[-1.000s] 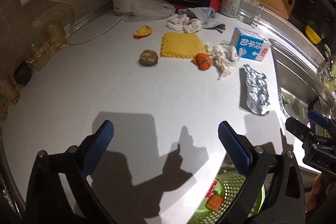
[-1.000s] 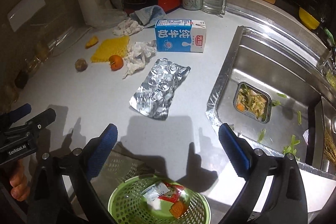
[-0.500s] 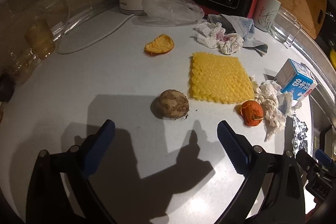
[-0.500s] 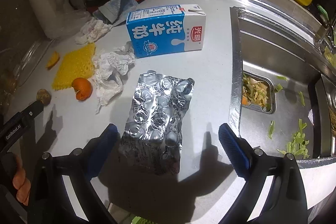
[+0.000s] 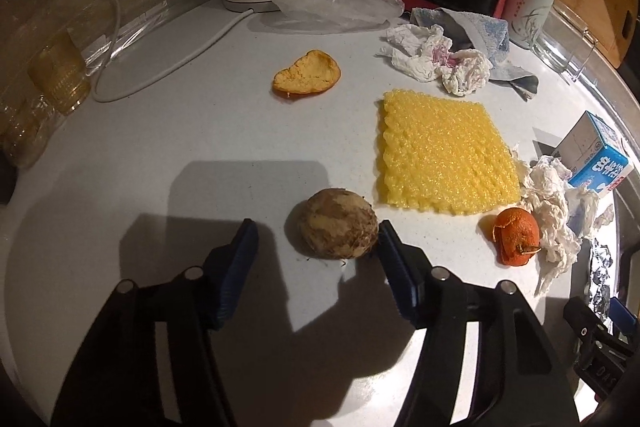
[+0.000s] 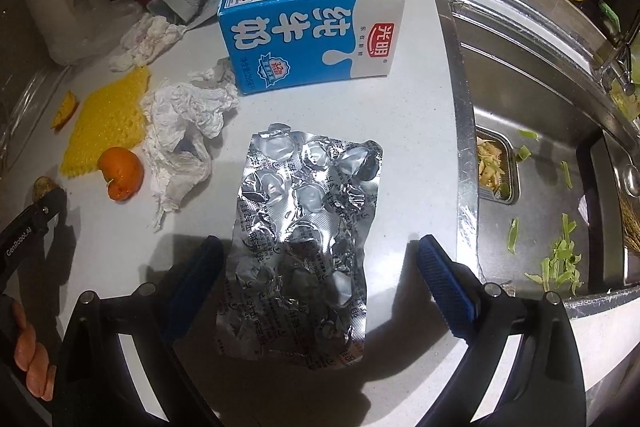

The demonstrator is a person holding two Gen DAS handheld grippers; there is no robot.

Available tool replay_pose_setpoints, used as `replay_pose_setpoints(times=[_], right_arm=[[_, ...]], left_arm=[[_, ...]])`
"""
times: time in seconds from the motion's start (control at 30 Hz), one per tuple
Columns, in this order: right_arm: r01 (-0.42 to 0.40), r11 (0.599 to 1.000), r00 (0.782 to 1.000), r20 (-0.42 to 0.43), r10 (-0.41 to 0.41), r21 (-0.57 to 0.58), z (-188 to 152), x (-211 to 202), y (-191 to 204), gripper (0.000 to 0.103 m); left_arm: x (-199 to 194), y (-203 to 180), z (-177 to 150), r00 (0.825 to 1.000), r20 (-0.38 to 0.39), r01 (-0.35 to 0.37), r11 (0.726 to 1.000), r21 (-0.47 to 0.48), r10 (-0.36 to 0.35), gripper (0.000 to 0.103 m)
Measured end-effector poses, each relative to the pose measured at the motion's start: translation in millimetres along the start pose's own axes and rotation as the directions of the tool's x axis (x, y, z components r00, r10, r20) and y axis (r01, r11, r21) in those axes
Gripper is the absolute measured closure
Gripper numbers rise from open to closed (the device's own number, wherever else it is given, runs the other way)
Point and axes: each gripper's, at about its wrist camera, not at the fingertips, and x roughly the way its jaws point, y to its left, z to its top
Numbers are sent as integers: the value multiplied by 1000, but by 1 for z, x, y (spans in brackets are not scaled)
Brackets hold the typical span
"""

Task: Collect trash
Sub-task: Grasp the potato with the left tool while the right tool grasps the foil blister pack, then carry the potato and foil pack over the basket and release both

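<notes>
Since a second ago both claws have dropped from the counter's near edge toward the litter, and the green basket that showed below them then is out of view. The left gripper (image 5: 316, 241) now sits low over the white countertop (image 5: 160, 131) with a rough brown, roundish lump (image 5: 338, 223), perhaps a dirty root or fruit pit, between its blue pads; its jaws have just been closing from fully spread to about half. The right-hand pad looks to be touching or just beside the lump, while a clear gap remains on the other side, so nothing is pinched yet. The right gripper (image 6: 320, 259) hangs spread wide astride the near end of a crumpled silver foil blister sheet (image 6: 304, 227), which lies flat beside the steel sink (image 6: 464, 155); neither pad touches the foil. In my judgement two pickups are being set up at once, the left one further along. The remaining trash is untouched: an orange peel piece (image 5: 307, 78), a shrivelled orange husk (image 5: 516, 237), crumpled white tissue (image 5: 556, 211), another wad of tissue (image 5: 440, 61), and a blue-and-white milk carton (image 6: 310, 35) on its side. A yellow bubbled mat (image 5: 444, 157) lies just beyond the lump. The flat foil will probably be harder to grip than the lump.
</notes>
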Motion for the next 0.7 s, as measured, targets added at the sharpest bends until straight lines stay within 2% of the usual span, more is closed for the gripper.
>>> replay_pose_setpoints(times=[0.1, 0.2, 0.27, 0.3, 0.5, 0.7], right_arm=[[-1, 1000, 1000, 4, 1, -4, 0, 0, 1, 7], [-11, 1000, 1000, 28, 12, -24, -2, -5, 3, 23], [-17, 999, 999, 33, 18, -34, -1, -8, 4, 40], [-19, 999, 999, 34, 20, -36, -1, -9, 3, 43], [-75, 997, 997, 26, 76, -8, -1, -13, -6, 48], [-112, 994, 993, 46, 112, -12, -9, -33, -19, 48]], left_arm=[[-1, -5, 3, 1000, 3, 16, 1000, 25, -16, 66], [-1, -5, 3, 1000, 9, 22, 999, 24, -22, 66], [-1, -4, 2, 1000, 12, 26, 999, 28, -26, 66], [-1, -2, 2, 1000, 12, 29, 999, 27, -29, 66], [-6, 3, 0, 999, 3, 43, 999, 17, -43, 66], [-38, -1, -10, 997, 35, 61, 997, 42, -63, 66]])
